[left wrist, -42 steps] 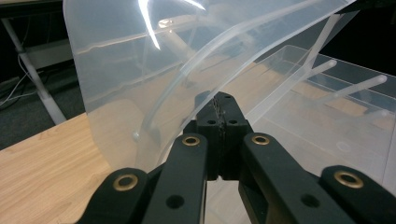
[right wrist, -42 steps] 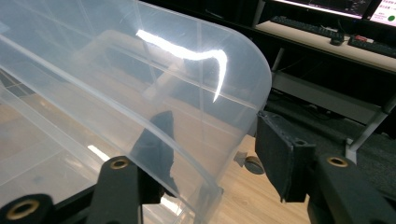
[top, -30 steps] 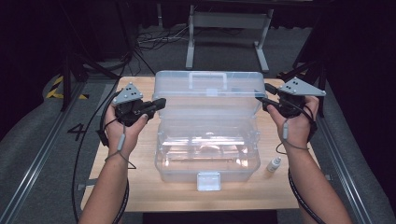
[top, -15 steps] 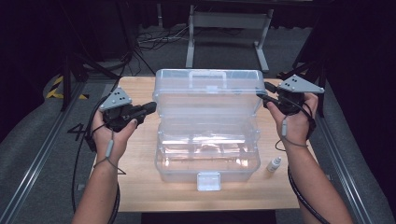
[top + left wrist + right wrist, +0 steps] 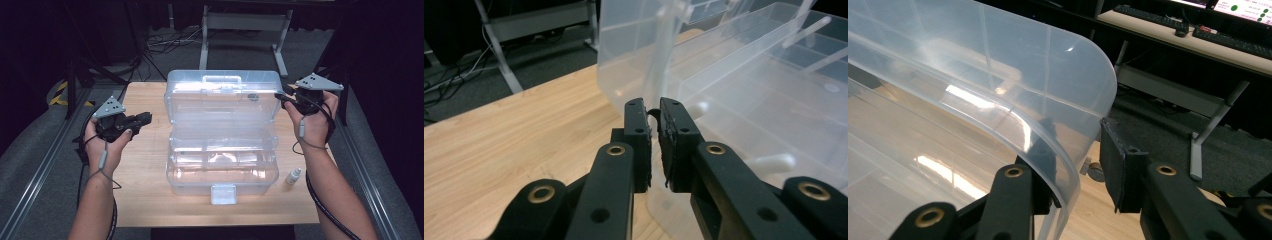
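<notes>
Box: a clear plastic storage box (image 5: pixel 222 165) stands open in the middle of the wooden table (image 5: pixel 145 195), its white latch facing the near edge.
Lid: the clear lid (image 5: pixel 222 97) stands raised at the far side of the box, its handle on top, towards the far edge of the table.
Inner tray: a clear divided tray (image 5: pixel 225 137) sits across the top of the box, between the lid and the front compartment.
Left gripper: the left gripper (image 5: pixel 142 119) is held over the left part of the table, pointing at the box and clear of its left wall. In the left gripper view its jaws stand almost together with a narrow slit between the pads (image 5: pixel 639 130), having just been parting, and nothing is in them.
Right gripper: the right gripper (image 5: pixel 280 97) is at the lid's right end. In the right gripper view the lid's curved edge (image 5: pixel 1068 165) runs between the jaws, which have just been closing; one pad lies behind the plastic, the other pad (image 5: pixel 1115 167) stands off it with a gap.
Small bottle: a little white dropper bottle (image 5: pixel 294 176) stands near the box's right front corner, towards the table's near right corner.
</notes>
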Tool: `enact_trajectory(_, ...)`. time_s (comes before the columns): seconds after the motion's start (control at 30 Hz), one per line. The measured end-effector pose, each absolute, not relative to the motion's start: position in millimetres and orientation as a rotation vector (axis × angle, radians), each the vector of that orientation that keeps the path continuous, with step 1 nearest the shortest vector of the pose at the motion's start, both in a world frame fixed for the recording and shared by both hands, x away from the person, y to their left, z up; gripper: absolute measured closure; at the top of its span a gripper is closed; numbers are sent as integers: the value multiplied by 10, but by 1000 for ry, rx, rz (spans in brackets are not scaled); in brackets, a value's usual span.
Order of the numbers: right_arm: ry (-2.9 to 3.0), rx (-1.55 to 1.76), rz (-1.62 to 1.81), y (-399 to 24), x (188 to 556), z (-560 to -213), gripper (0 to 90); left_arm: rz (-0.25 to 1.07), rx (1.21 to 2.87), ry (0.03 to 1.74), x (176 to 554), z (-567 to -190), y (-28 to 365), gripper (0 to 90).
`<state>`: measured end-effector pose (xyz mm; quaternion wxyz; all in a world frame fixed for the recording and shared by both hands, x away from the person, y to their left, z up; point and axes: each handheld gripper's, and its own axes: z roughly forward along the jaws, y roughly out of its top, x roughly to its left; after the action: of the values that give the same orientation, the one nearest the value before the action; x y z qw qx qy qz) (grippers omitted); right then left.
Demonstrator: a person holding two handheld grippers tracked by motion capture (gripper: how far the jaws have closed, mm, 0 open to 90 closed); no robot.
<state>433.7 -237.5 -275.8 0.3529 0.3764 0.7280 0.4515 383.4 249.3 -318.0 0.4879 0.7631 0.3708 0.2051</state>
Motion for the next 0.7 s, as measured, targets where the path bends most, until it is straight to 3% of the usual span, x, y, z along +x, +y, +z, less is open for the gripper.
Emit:
enact_trajectory(0.37, 1895, 1034, 1112, -2337, 4455, -2719, 738, 484, 1859, 995, 3963, -3336, 2752, 655)
enact_trajectory(0.4, 1900, 1045, 1100, -2334, 4485, -2711, 747, 480, 1846, 1012, 3981, -3364, 2806, 578)
enact_trajectory(0.43, 1900, 1045, 1100, -2334, 4485, -2711, 747, 480, 1846, 1012, 3981, -3364, 2806, 556)
enact_trajectory(0.7, 1940, 1072, 1080, -2338, 4606, -2677, 753, 475, 1831, 1069, 3978, -3451, 2935, 460)
